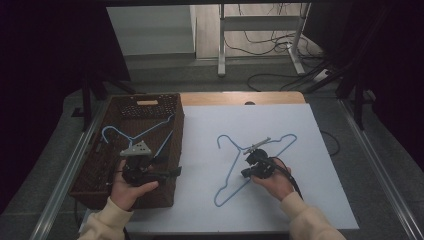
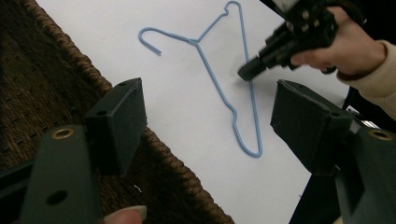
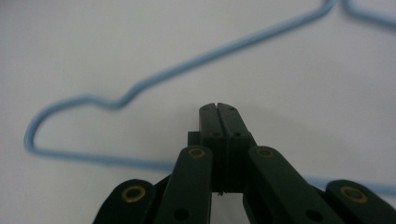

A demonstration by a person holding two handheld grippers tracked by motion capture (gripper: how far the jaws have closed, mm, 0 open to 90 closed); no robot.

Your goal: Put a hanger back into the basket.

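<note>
White sheet (image 1: pixel 300 200), wicker basket (image 1: pixel 95 175) at left: your right gripper (image 1: pixel 248 168), jaws shut on nothing, hovers over the blue hanger (image 1: pixel 235 170) lying flat; your left gripper (image 1: pixel 175 172) gapes empty above the basket.

Bare white sheet (image 1: pixel 320 200) all around the right gripper (image 1: pixel 248 172), broken only by the flat blue hanger (image 1: pixel 235 165) under its tip. Basket wall (image 1: pixel 176 150) between left gripper (image 1: pixel 172 173) and sheet.
</note>
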